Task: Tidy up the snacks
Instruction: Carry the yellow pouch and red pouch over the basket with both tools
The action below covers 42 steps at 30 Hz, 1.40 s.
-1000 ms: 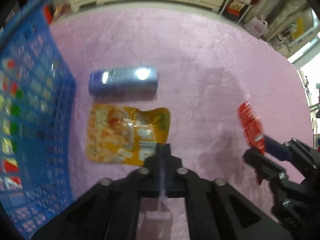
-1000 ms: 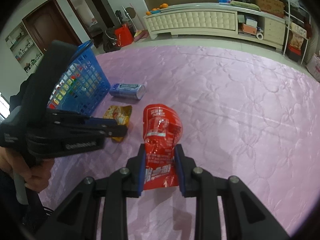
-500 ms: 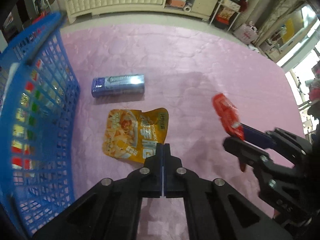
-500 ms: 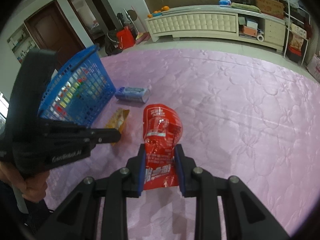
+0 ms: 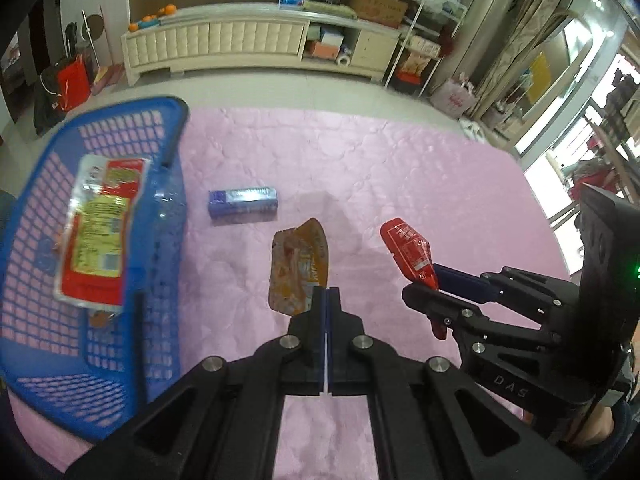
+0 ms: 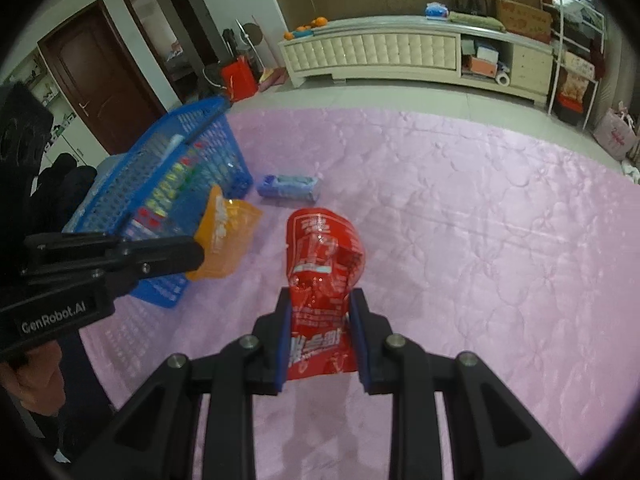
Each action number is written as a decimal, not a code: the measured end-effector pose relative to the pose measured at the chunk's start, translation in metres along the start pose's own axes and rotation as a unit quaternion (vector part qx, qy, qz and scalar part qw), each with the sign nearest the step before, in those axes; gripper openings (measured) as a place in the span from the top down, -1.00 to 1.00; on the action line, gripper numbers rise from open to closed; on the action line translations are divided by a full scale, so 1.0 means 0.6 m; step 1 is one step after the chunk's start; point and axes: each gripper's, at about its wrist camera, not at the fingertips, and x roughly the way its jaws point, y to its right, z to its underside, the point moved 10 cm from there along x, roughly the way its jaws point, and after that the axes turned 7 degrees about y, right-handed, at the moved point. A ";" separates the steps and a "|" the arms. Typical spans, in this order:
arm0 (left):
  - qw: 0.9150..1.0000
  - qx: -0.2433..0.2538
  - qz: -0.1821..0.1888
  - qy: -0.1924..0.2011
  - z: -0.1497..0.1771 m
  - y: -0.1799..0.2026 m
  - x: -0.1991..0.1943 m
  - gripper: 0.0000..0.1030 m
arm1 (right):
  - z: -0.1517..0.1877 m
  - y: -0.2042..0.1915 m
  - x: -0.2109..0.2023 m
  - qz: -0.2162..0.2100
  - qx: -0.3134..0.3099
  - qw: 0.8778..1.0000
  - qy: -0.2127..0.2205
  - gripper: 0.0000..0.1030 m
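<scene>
Left gripper (image 5: 327, 300): black angular linkage, round silver screws, blue finger pads, white "GenRobot.AI" lettering along its side. Right gripper (image 6: 320, 332): same build, "DAS" embossed, green indicator light, dark sleeve behind.

A crinkled orange-yellow foil snack pouch (image 5: 299, 272) hangs lifted off the pink quilted cover (image 5: 400, 168), pinched at its lower edge, beside the blue plastic lattice basket (image 5: 36, 364). A glossy red snack packet (image 6: 322, 264) stands upright, clamped near its bottom, clear of the cover. A blue-violet rectangular wrapped pack (image 5: 243, 199) lies flat on the cover near the basket. Inside the basket lies a red-and-yellow flat packet (image 5: 96, 232).
</scene>
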 end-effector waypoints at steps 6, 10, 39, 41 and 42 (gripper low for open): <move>0.999 0.017 0.014 0.039 -0.010 -0.003 -0.089 1.00 | -0.011 -0.055 -0.053 0.007 -0.017 1.000 0.018 0.40; 0.997 0.035 0.016 0.063 -0.019 -0.009 -0.139 1.00 | -0.024 -0.095 -0.078 0.012 -0.046 0.999 0.027 0.40; 0.995 0.015 -0.011 0.097 -0.095 -0.234 -0.202 1.00 | -0.154 -0.252 0.034 0.001 -0.089 0.996 0.012 0.40; 0.995 0.015 -0.012 0.097 -0.096 -0.241 -0.195 1.00 | -0.157 -0.255 0.050 -0.003 -0.092 0.996 0.004 0.40; 0.995 0.016 -0.013 0.096 -0.095 -0.247 -0.191 1.00 | -0.159 -0.258 0.058 -0.003 -0.096 0.995 0.001 0.40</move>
